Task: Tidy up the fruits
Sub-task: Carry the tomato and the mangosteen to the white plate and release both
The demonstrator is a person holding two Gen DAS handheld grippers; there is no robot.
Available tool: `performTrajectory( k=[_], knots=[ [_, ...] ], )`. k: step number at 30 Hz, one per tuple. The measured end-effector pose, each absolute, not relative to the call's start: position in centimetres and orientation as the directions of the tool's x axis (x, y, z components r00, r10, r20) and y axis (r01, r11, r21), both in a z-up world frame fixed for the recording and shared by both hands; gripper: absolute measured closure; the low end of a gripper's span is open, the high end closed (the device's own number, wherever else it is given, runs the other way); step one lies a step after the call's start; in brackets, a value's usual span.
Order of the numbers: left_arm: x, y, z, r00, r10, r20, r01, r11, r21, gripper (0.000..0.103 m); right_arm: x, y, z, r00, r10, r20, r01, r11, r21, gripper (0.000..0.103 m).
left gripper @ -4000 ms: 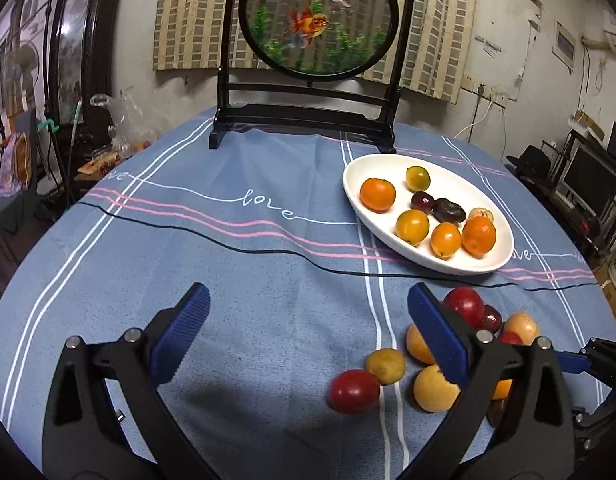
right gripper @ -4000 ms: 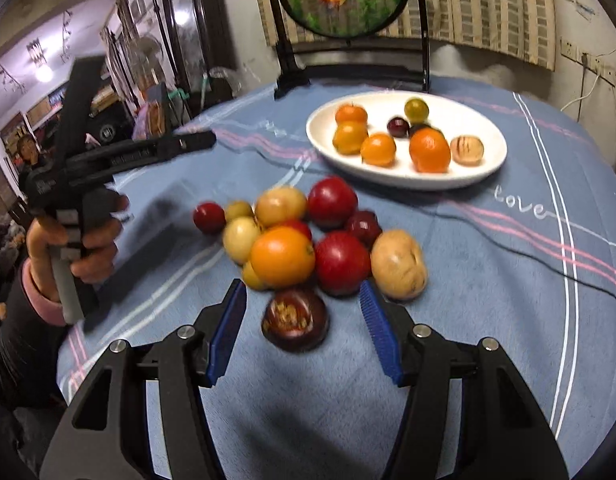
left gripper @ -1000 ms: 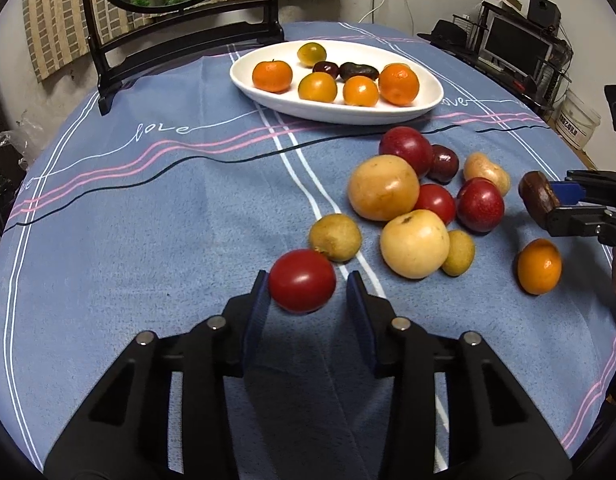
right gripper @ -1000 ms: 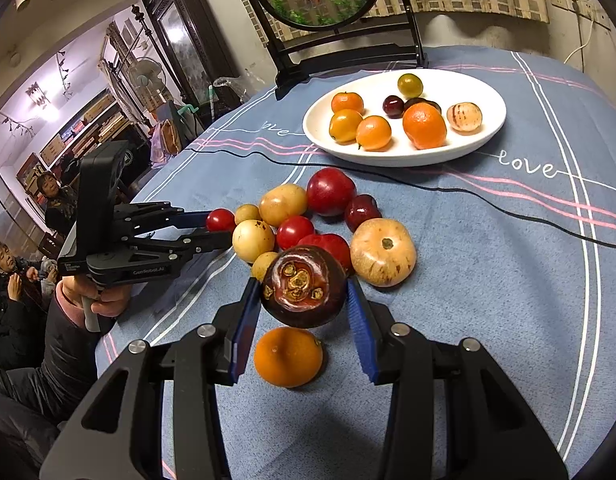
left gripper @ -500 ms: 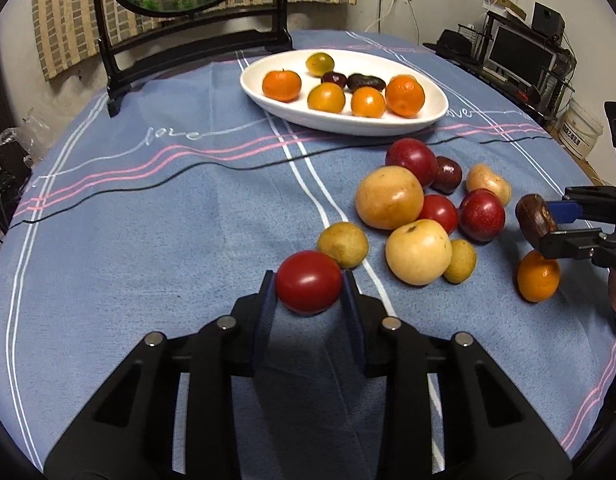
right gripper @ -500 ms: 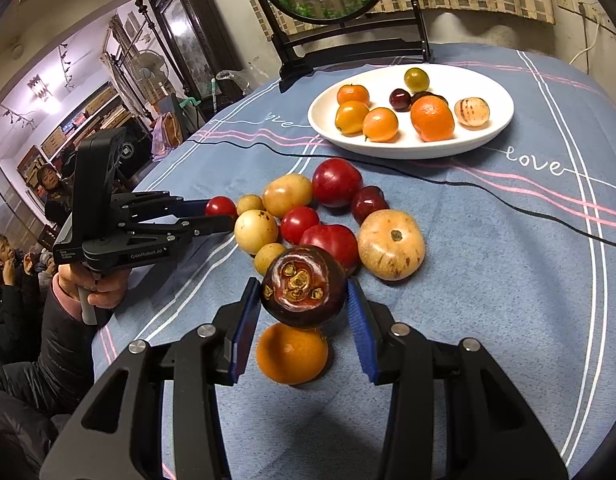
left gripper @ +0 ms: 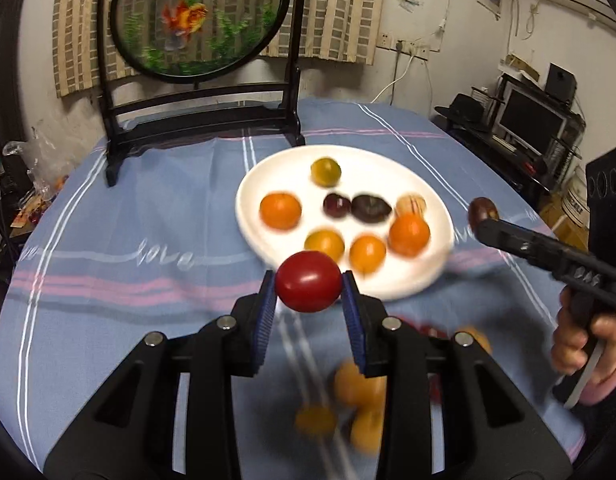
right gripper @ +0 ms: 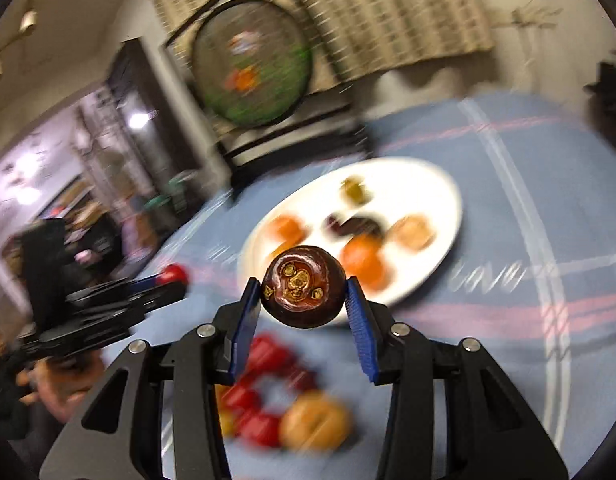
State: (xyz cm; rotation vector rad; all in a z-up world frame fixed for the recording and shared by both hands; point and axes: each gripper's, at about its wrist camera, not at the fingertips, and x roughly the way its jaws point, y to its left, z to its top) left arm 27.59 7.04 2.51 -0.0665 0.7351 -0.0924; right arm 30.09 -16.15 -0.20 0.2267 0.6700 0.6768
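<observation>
Both grippers now lifted off cloth, swung toward white plate [left gripper: 435,280]. Left gripper [left gripper: 308,307] clamps red tomato [left gripper: 308,287], frame centre; right gripper [right gripper: 304,307] clamps mangosteen [right gripper: 303,291]. Drop-off next, likely.

Tomato [left gripper: 308,281]: smooth, glossy red skin.
Dark fruit [right gripper: 303,291]: shiny brown-purple skin, rough yellowish patches.
Plate [left gripper: 427,196]: glossy white, ceramic-looking.
Tablecloth [left gripper: 120,320]: matt blue woven cloth.
Fingers [left gripper: 266,317]: ribbed blue pads on matt black plastic, metal rivets.
</observation>
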Motion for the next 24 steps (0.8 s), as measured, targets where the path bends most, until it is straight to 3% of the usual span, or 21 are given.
performTrajectory(
  k=[7, 14, 16, 18, 21, 24],
  knots=[
    [35.7, 5.6, 1.4, 0.691, -0.077, -0.719, 0.053, 0.997, -0.057, 0.07, 36.7, -14.4, -1.8, 0.578, 0.623, -0.527, -0.459, 0.782, 0.421, 0.059],
    [38.1, 4.9, 0.4, 0.672, -0.071, -0.737, 0.06, 0.997, -0.041, 0.069, 38.1, -12.8, -2.0, 0.567, 0.607, -0.557, -0.492, 0.792, 0.362, 0.057],
    [37.9, 4.7, 0.5, 0.684, -0.055, -0.727, 0.052, 0.998, -0.027, 0.036, 38.1, -12.8, -1.9, 0.561, 0.613, -0.556, -0.501, 0.786, 0.362, 0.053],
    [37.2, 4.7, 1.2, 0.715, -0.03, -0.699, 0.03, 0.999, -0.013, 0.03, 37.8, -13.0, -1.7, 0.564, 0.61, -0.556, -0.504, 0.788, 0.354, 0.044],
    [35.5, 4.9, 2.1, 0.722, -0.031, -0.691, 0.025, 1.0, -0.019, 0.027, 36.6, -13.5, -0.8, 0.566, 0.624, -0.539, -0.516, 0.778, 0.358, 0.044],
    [32.2, 5.7, 3.3, 0.748, -0.014, -0.663, -0.001, 1.0, -0.022, 0.009, 34.3, -14.2, 0.2, 0.559, 0.637, -0.53, -0.547, 0.764, 0.342, 0.044]
  ],
)
